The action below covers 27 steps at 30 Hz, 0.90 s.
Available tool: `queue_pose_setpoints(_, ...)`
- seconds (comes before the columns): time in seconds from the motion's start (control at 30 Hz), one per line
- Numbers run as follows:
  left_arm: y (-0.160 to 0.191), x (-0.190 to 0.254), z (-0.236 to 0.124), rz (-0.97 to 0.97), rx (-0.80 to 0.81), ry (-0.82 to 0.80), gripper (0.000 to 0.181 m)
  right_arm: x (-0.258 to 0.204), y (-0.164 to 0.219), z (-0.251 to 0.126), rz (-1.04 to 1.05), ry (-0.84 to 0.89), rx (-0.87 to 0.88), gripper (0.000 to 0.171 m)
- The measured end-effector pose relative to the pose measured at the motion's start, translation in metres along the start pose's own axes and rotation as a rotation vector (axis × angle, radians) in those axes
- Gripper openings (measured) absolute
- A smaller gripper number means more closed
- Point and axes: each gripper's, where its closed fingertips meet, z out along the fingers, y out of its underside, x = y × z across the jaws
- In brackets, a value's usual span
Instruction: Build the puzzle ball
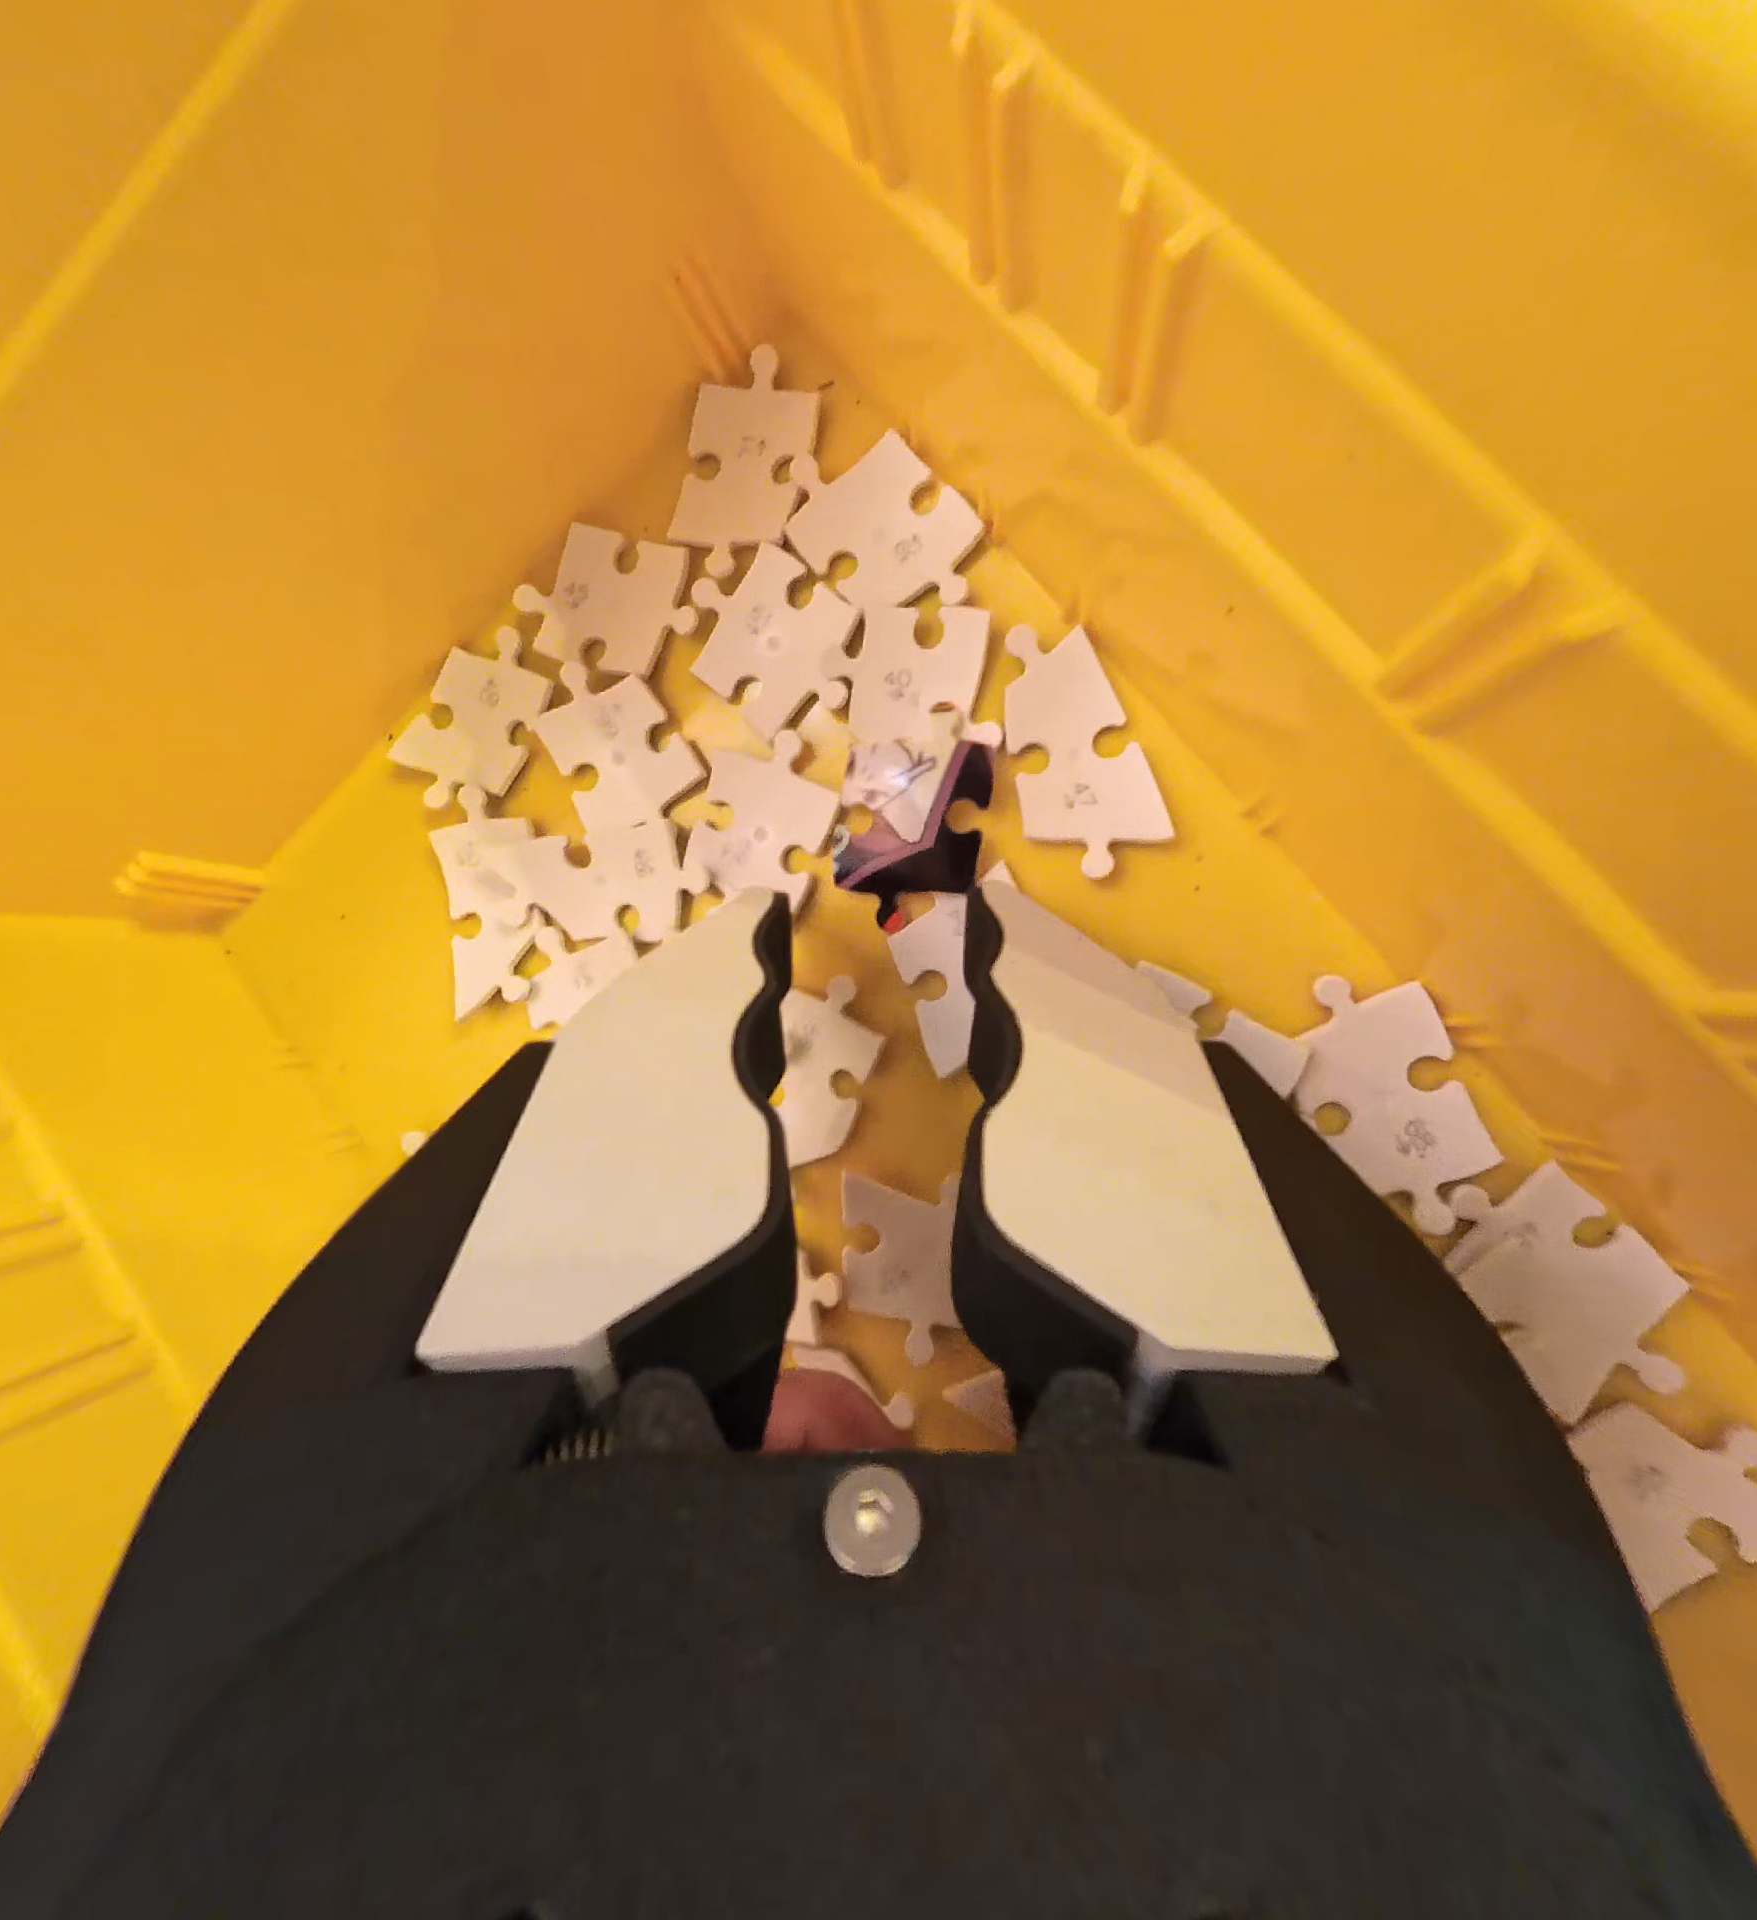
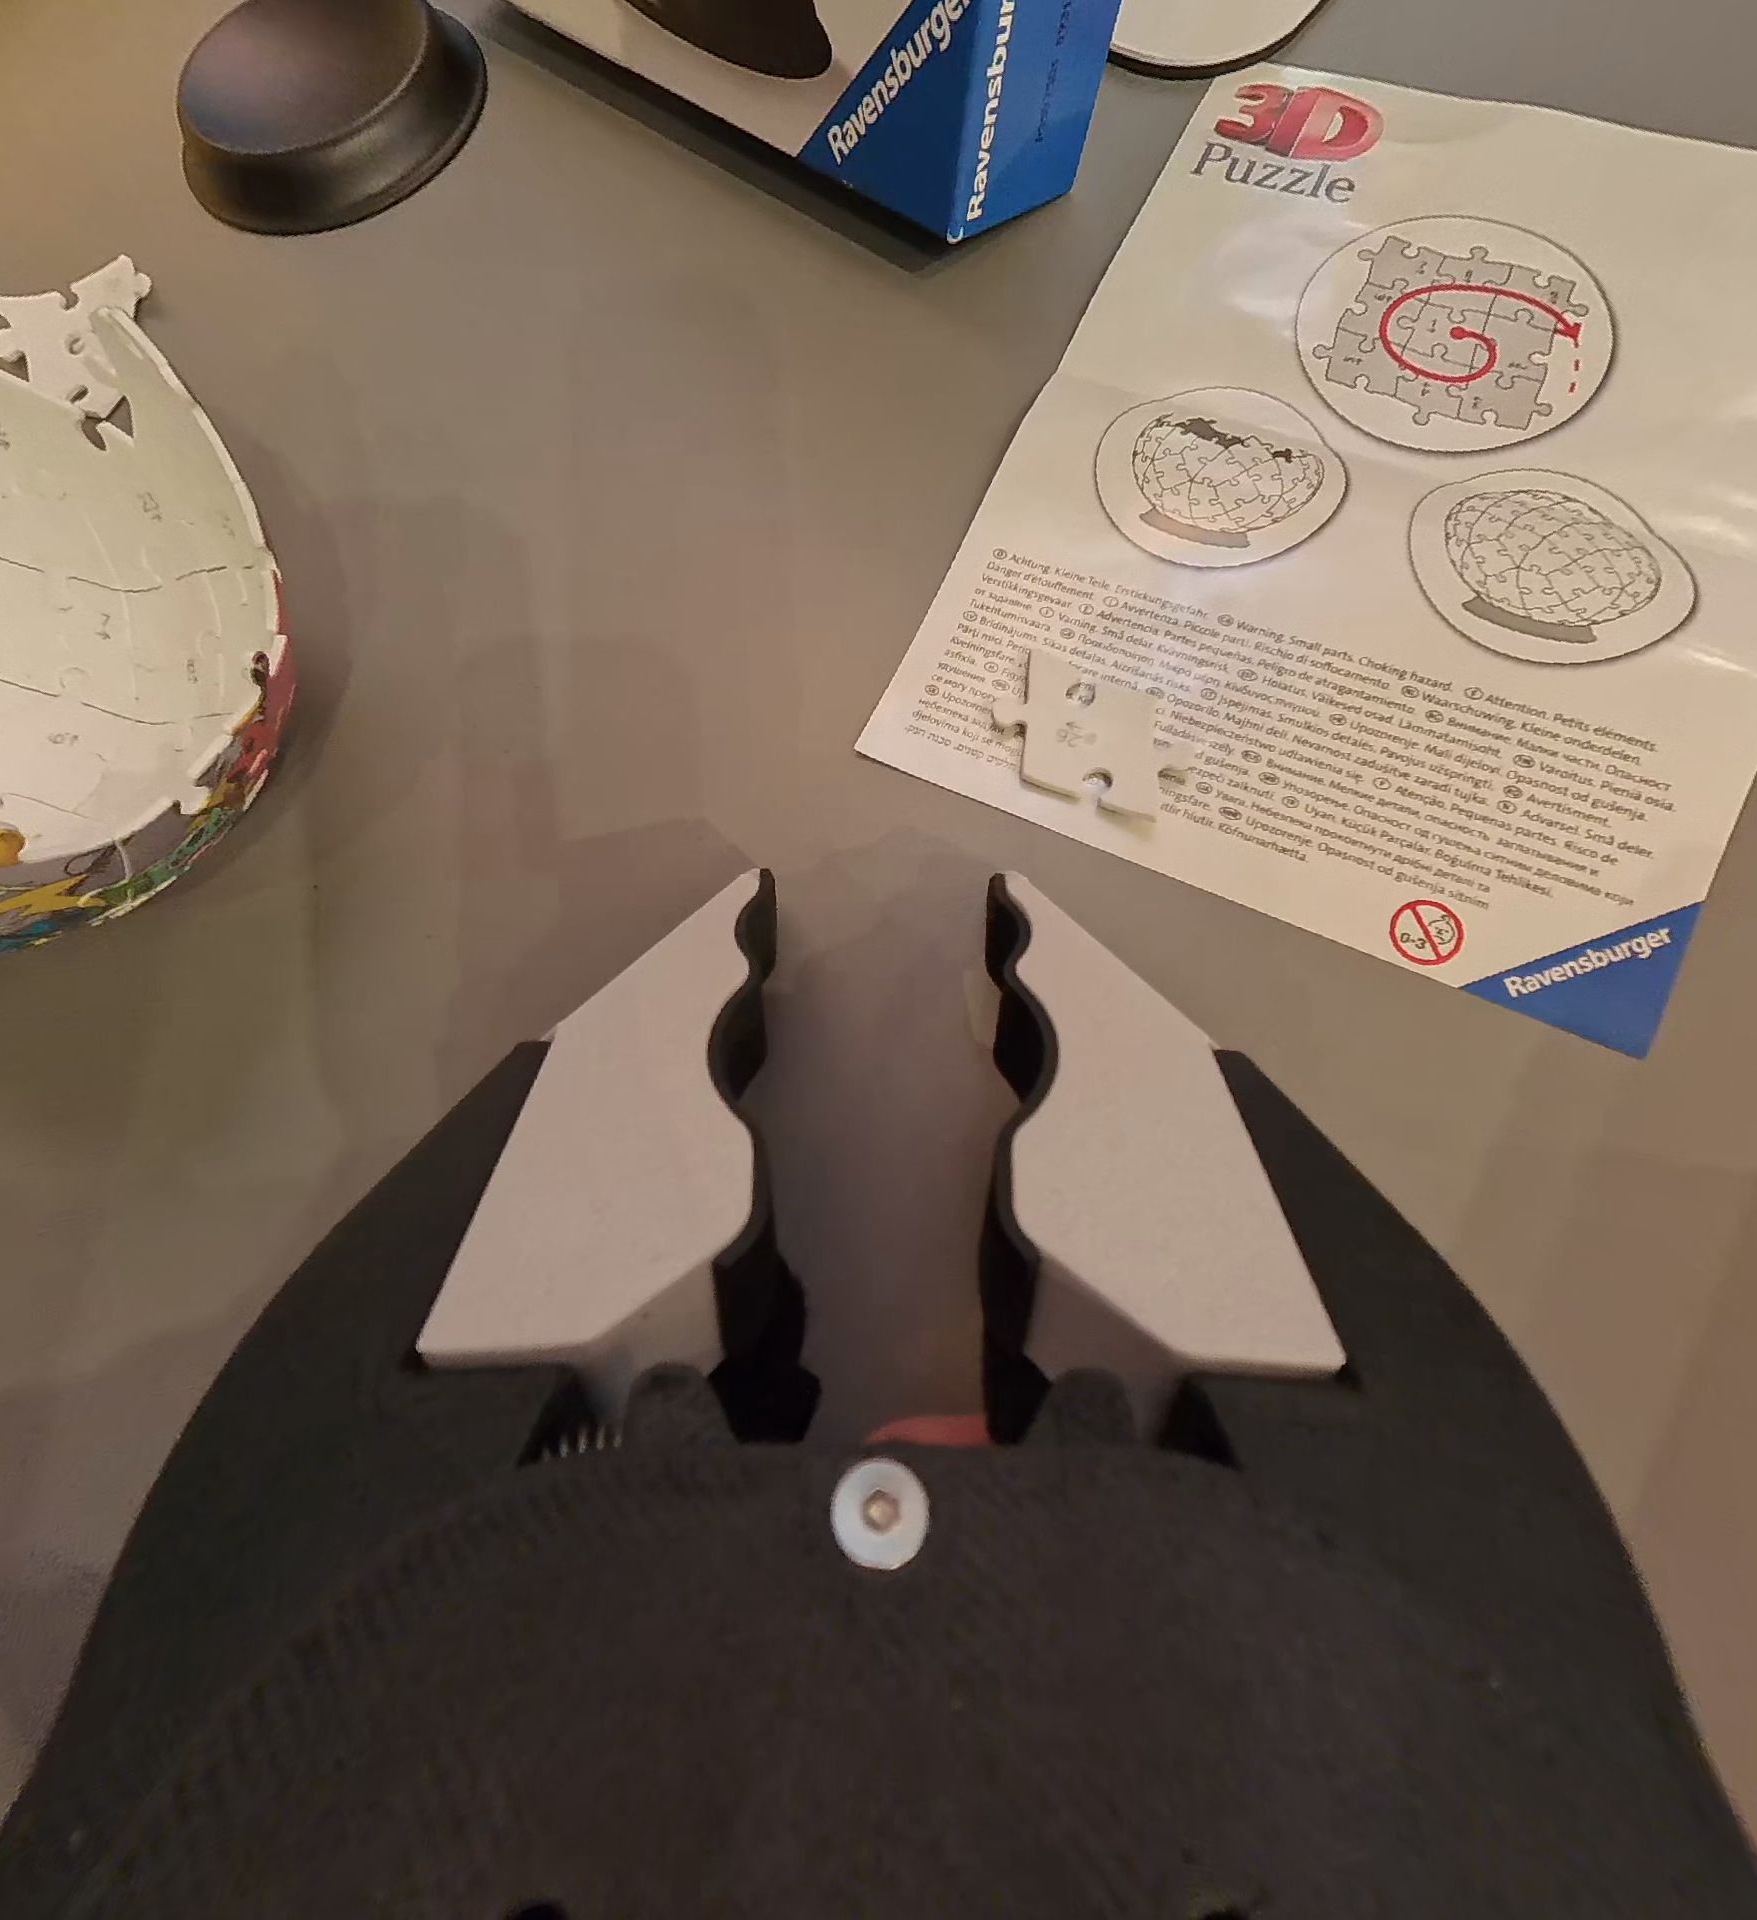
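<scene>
In the left wrist view, my left gripper (image 1: 876,914) is open and empty inside a yellow bin (image 1: 1269,520), just above a heap of white, face-down puzzle pieces (image 1: 749,644) in the bin's corner. One piece lies picture side up, dark and purple (image 1: 921,816), just beyond the fingertips. In the right wrist view, my right gripper (image 2: 882,888) is open and empty over the grey table (image 2: 593,468). The half-built puzzle ball (image 2: 74,623), a white-lined bowl with a colourful outside, sits at the left. A single white piece (image 2: 1082,743) lies on the leaflet.
A printed instruction leaflet (image 2: 1425,499) lies at the right. A blue and white puzzle box (image 2: 915,104) stands at the back. A black round stand (image 2: 334,114) sits at the back left. More pieces (image 1: 1539,1247) lie along the bin's right wall. The gap from one gripper's tips to the other's is roughly 50 centimetres.
</scene>
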Motion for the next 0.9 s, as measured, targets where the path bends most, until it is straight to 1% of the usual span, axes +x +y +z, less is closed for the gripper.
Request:
queue_pose_setpoints(0.1,-0.003,0.004,0.002,-0.006,0.016,0.023,0.03,0.0,0.0,0.0,0.002,0.001,0.0,0.039)
queue_pose_setpoints(0.3,-0.007,0.008,0.005,-0.034,0.037,0.041,0.016,0.001,0.0,0.0,0.004,0.003,0.0,0.038)
queue_pose_setpoints(0.43,-0.006,0.005,0.006,-0.04,0.03,0.021,0.01,0.001,0.0,0.0,0.004,0.003,0.0,0.038)
queue_pose_setpoints(0.53,-0.01,0.008,0.004,-0.031,0.054,0.028,0.004,0.001,0.0,0.0,0.005,0.002,0.001,0.038)
queue_pose_setpoints(0.6,-0.013,0.007,0.004,-0.021,0.062,0.02,0.022,0.001,0.0,0.0,0.006,0.002,0.001,0.037)
queue_pose_setpoints(0.7,-0.016,0.005,0.009,-0.024,0.064,0.02,0.04,0.001,0.0,0.0,0.007,0.001,0.001,0.037)
queue_pose_setpoints(0.83,-0.019,0.003,0.013,-0.051,0.071,0.038,0.04,0.001,0.0,0.0,0.007,0.001,0.001,0.037)
queue_pose_setpoints(0.9,-0.016,0.003,0.016,-0.076,0.062,0.054,0.028,0.001,0.0,0.0,0.008,0.0,0.001,0.037)
